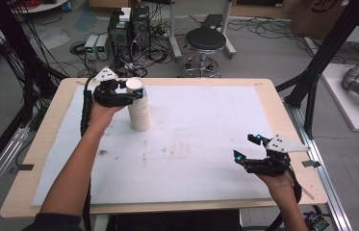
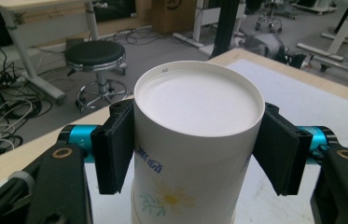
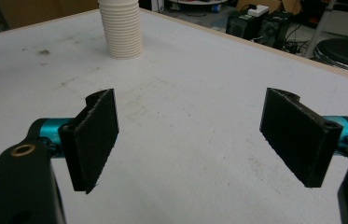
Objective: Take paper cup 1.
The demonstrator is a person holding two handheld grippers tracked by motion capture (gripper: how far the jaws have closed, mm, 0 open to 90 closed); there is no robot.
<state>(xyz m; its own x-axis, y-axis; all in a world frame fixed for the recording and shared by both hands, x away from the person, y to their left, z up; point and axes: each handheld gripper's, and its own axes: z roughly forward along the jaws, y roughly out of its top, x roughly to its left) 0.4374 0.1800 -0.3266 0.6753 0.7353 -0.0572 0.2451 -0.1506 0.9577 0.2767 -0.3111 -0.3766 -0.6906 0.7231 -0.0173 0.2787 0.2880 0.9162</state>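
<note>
My left gripper (image 2: pixel 195 154) is clamped on the top cup (image 2: pixel 197 140) of one stack of paper cups (image 1: pixel 138 108). One black pad (image 2: pixel 115 149) presses the cup's wall on one side and the second pad presses it on the other, just under the rim. The cup stands upright between them, bottom up, a yellow flower and blue lettering printed on the wall below the pads. How many cups sit nested under it I cannot count; in the right gripper view the stack shows as many ribbed rims, too fine to number.

My right gripper (image 1: pixel 247 147) holds nothing. Its two pads (image 3: pixel 94 135) stand wide apart above the bare white mat (image 3: pixel 185 140), with only scuffed, stained surface between them. The stack rises well beyond these pads, across the mat, and nothing lies in the way.

One white mat covers one wooden table (image 1: pixel 47 139). Past the table's far edge, beyond my left pads, stands one round black stool (image 1: pixel 206 41) on a chrome base. Beside it on the floor are two dark computer towers (image 1: pixel 130 29) and two small pale boxes (image 1: pixel 96 45), with loose cables (image 1: pixel 158 53) tangled around them.
</note>
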